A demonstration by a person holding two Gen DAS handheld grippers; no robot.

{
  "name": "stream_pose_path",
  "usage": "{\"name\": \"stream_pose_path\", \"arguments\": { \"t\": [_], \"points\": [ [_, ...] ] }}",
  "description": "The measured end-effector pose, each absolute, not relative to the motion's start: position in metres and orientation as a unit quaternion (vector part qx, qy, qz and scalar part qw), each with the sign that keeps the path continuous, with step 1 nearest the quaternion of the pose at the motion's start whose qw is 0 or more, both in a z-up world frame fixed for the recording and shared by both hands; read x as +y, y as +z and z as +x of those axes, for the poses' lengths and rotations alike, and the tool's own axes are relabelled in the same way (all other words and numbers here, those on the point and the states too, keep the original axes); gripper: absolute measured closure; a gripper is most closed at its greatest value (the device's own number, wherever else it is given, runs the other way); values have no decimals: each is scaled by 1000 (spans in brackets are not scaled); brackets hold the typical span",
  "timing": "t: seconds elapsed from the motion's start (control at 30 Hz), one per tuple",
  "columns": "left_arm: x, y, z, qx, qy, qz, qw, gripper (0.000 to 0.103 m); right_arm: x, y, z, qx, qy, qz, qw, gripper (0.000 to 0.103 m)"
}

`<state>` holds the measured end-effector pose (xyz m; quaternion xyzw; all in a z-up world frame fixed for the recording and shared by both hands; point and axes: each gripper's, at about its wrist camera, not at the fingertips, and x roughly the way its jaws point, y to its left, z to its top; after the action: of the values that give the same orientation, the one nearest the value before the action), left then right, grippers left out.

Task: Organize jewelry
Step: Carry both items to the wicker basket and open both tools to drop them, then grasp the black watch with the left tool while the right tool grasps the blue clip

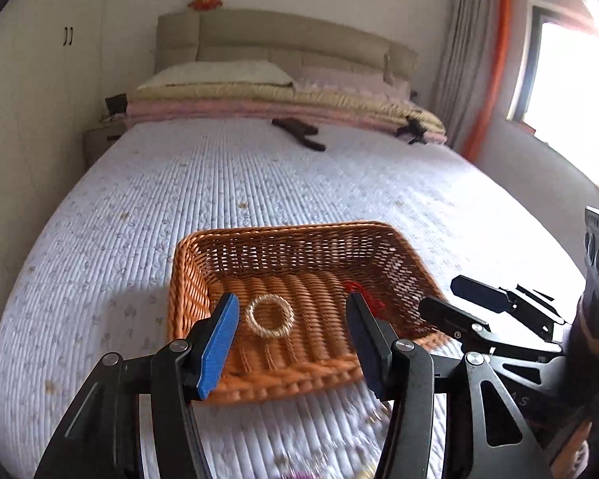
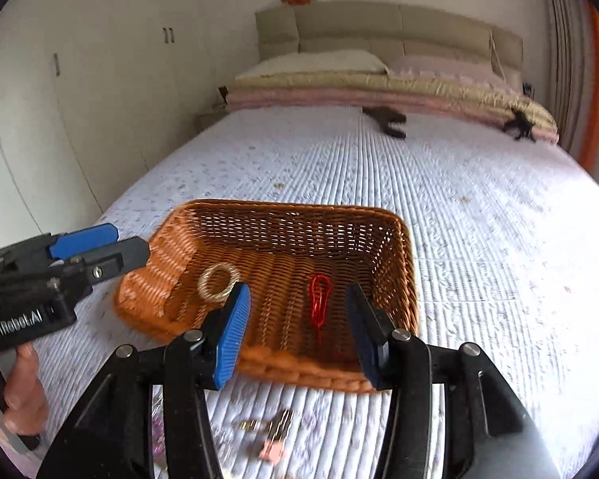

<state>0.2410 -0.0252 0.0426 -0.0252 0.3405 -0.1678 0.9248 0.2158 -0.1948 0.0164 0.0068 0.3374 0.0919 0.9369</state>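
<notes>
Both grippers, left (image 1: pixel 293 343) and right (image 2: pixel 299 333), apart, empty. Loose trinkets (image 2: pixel 273 437) on bedspread at right gripper's 6 o'clock, nearer right hand; basket (image 2: pixel 283 215) at 12.

Basket (image 2: pixel 395 239): on the bed (image 2: pixel 479 199), toward its foot edge.
Ring (image 2: pixel 216 281): in basket, left part.
Cord loop (image 2: pixel 319 295): in basket, right of ring.
Small pieces (image 2: pixel 275 433): on bed, before basket.

Support: a bed (image 2: pixel 479 207) with a pale quilted cover.
On it: a wicker basket (image 2: pixel 399 239); small trinkets (image 2: pixel 275 435) near the front edge; folded bedding (image 2: pixel 379 92) at the headboard.
</notes>
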Motion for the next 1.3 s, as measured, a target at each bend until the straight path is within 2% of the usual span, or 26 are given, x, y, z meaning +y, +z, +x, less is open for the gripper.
{"name": "stream_pose_path", "arguments": {
  "t": [0.3,0.57,0.8,1.0,1.2,1.27,1.3],
  "points": [
    [11,55,143,311,-192,-68,928,46,-195,40,121,297,97,2,950,51],
    [28,6,72,337,-191,-87,918,46,-199,1,40,317,109,18,942,51],
    [25,-47,57,387,-202,-110,893,46,-189,-65,-8,372,129,13,919,51],
    [12,-70,53,409,-213,-100,882,46,-176,-82,-19,377,147,-4,915,51],
    [-9,-76,60,416,-197,-78,884,46,-171,-94,-4,390,146,-16,909,58],
    [-16,-79,65,425,-186,-67,884,56,-173,-96,0,391,147,-13,908,59],
    [-18,-81,66,428,-186,-63,882,65,-173,-96,2,392,148,-13,908,62]
  ]
}}
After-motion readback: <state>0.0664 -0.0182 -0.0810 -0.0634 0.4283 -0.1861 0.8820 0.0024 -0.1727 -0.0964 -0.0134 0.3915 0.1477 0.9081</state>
